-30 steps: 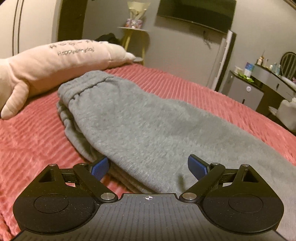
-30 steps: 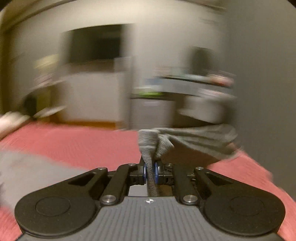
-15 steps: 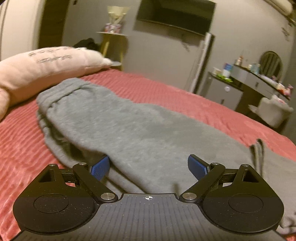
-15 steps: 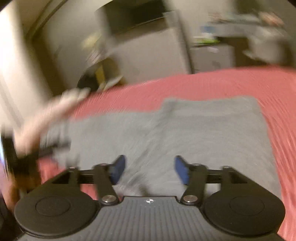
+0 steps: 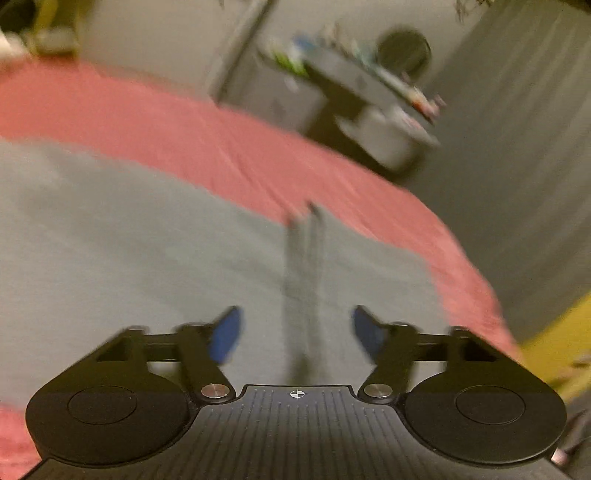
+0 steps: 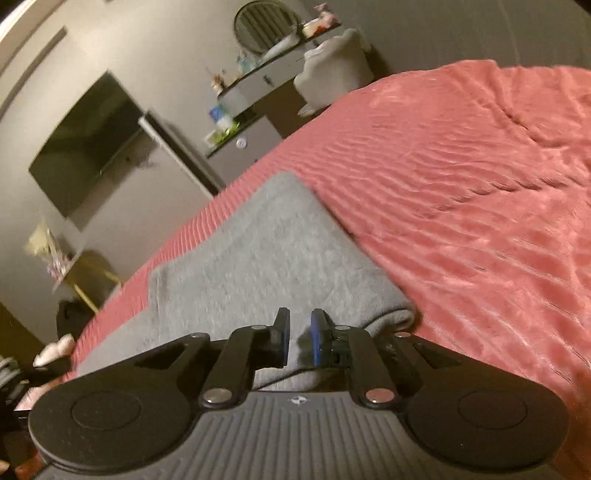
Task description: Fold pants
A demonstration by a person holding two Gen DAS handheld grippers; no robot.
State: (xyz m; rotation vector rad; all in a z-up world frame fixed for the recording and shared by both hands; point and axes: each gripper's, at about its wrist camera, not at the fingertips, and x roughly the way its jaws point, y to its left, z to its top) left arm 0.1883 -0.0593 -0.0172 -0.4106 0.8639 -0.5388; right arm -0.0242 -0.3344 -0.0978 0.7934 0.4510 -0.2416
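A bed (image 6: 461,177) under a ribbed red cover fills the room's centre. On the grey wall (image 6: 155,51) a dark television (image 6: 88,144) hangs at ten o'clock. A cluttered dresser (image 6: 258,85) with a round mirror (image 6: 264,24) stands at twelve.

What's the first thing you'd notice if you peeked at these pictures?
The big ribbed pink-red bedspread fills both views, with soft grey sweatpants lying folded across it. Behind the bed, a dark flat television hangs on the wall, left in the right view.
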